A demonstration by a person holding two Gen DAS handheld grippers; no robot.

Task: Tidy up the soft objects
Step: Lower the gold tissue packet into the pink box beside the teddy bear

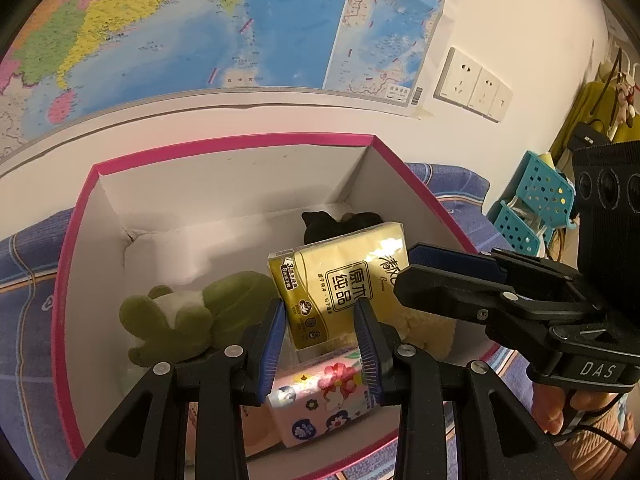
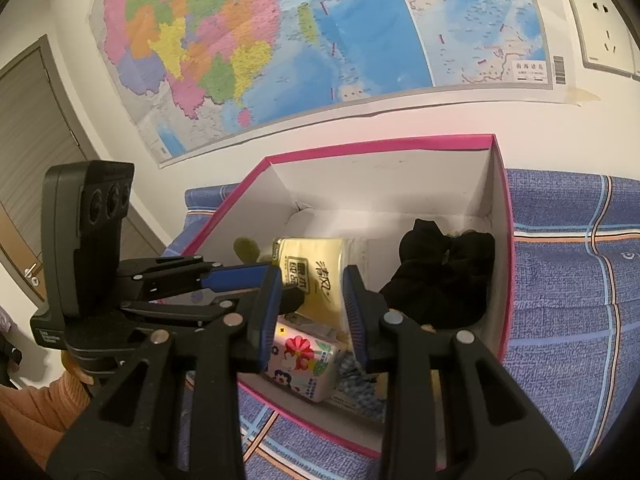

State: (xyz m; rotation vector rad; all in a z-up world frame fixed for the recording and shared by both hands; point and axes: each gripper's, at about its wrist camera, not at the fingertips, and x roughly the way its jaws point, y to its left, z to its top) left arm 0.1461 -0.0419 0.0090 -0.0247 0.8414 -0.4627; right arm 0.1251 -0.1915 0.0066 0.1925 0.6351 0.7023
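Seemingly for stowing, the yellow plastic-wrapped tissue pack is clamped by the left hand-held gripper and the right hand-held gripper over the pink-rimmed cardboard box.

1. One pink-rimmed box.
2. Two tissue packs: one yellow pack and one floral pack.
3. One green plush frog.
4. One black soft item, bunched; whether it is a single piece is unclear.
5. One wall map.
6. Two grippers: left gripper and right gripper.
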